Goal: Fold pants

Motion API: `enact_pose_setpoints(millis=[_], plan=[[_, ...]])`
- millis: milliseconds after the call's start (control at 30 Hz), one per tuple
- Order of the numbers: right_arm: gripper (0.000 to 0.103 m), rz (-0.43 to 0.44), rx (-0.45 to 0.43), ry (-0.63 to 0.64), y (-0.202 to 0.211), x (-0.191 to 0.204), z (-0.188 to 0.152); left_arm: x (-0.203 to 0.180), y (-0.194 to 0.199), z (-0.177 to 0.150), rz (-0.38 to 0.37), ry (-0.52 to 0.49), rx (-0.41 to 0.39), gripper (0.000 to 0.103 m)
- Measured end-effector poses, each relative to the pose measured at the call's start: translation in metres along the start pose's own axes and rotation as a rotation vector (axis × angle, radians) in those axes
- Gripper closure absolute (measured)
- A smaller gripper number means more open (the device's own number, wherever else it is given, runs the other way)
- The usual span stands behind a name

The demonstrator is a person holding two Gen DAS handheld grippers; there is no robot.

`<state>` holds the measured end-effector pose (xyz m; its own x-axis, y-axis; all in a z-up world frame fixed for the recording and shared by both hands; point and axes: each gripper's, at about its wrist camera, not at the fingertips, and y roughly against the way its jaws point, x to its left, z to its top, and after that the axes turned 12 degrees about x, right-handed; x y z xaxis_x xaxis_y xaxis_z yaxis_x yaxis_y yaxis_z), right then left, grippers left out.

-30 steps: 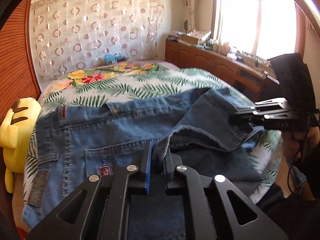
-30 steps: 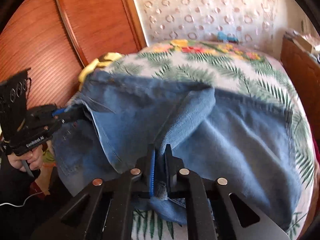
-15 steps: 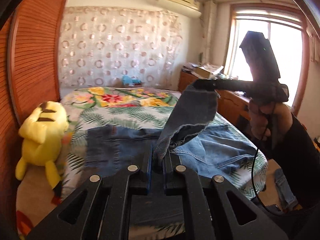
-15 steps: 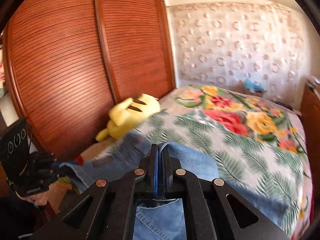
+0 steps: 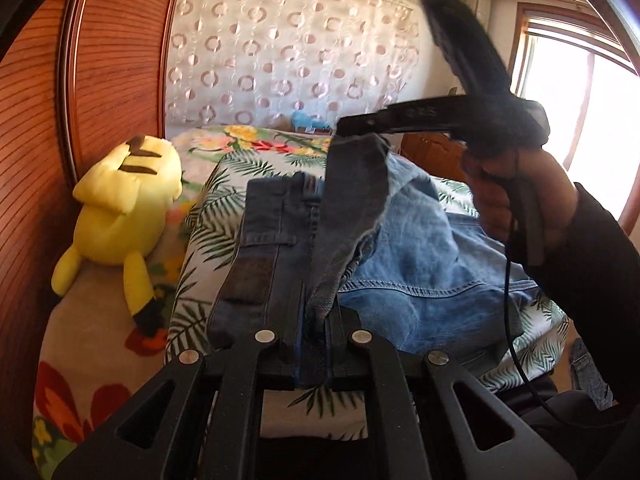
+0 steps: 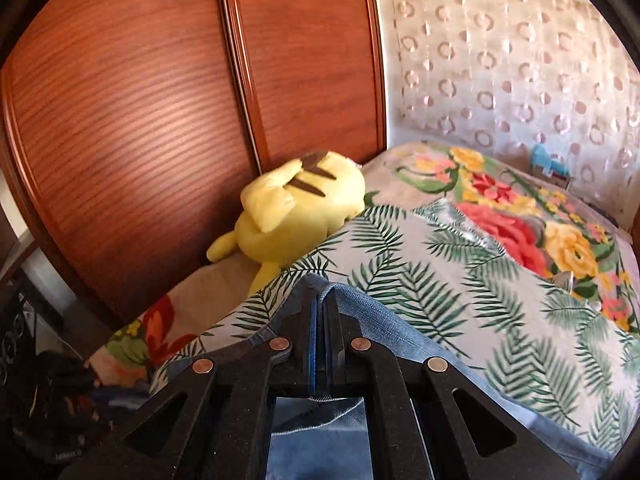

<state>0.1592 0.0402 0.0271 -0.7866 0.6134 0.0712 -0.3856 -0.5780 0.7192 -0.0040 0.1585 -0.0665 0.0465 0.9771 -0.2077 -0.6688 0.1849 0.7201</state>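
Leaf-print bed (image 5: pixel 208 216) (plush toy (image 5: pixel 124 216) alongside), wooden wardrobe (image 6: pixel 132 112).

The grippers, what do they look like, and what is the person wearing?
Each gripper is black, with two flat fingers lined with blue pads and triangle-shaped holes behind them, dotted with round silver rivets. The right gripper has pale lettering on its side and a thin black cable hanging from its handle. The person's sleeve is black.
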Motion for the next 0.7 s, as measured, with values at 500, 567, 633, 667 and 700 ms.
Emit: enact_pose_setpoints(millis=[500, 567, 633, 667, 700], plan=[[0.045, -0.052, 0.055, -0.031, -0.043, 0.008, 0.019, 0.014, -0.008, -0.008, 0.040, 0.066, 0.043, 0.051], [0.039, -0.033, 0.031, -0.032, -0.038, 0.002, 0.016, 0.015, -0.005, -0.006, 0.055, 0.076, 0.024, 0.050], [0.039, -0.050, 0.003, -0.039, -0.026, -0.004, 0.012, 0.014, -0.003, -0.003, 0.061, 0.073, 0.008, 0.050], [0.039, -0.052, -0.006, -0.045, -0.020, -0.008, 0.008, 0.013, -0.003, -0.001, 0.062, 0.065, 0.003, 0.050], [0.039, -0.051, -0.012, -0.049, -0.014, -0.012, 0.002, 0.012, -0.003, 0.001, 0.065, 0.057, -0.003, 0.050]])
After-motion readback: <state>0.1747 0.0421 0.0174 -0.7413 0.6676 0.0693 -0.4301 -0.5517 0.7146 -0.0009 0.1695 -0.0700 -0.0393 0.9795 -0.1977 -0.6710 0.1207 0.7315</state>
